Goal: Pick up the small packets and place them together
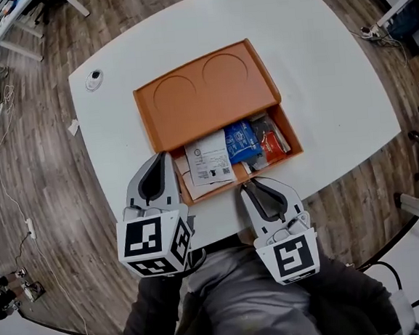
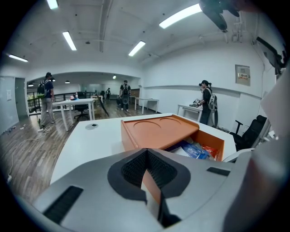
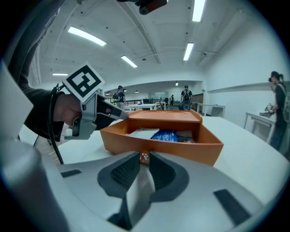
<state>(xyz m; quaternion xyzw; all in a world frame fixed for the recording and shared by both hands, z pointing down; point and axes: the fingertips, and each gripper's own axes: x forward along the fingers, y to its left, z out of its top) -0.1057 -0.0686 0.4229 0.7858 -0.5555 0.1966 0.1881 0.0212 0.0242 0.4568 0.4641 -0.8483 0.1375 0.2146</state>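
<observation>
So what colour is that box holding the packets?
The box is orange; it shows best in the head view.

Place: a big open-plan lab or workroom, more like an office hall than a home.
Ceiling: long strip lights run in rows across a white ceiling with bare pipes.
Floor: wood-look planks, with loose cables trailing over them.
Furniture: plain white tables stand well apart through the room; a black office chair sits near the wall.
People: several people stand at separate tables, each with a pack on the back.
Walls: bare and white, with one small framed notice.
Edges: white metal frames stand on the floor beside the near table.
</observation>
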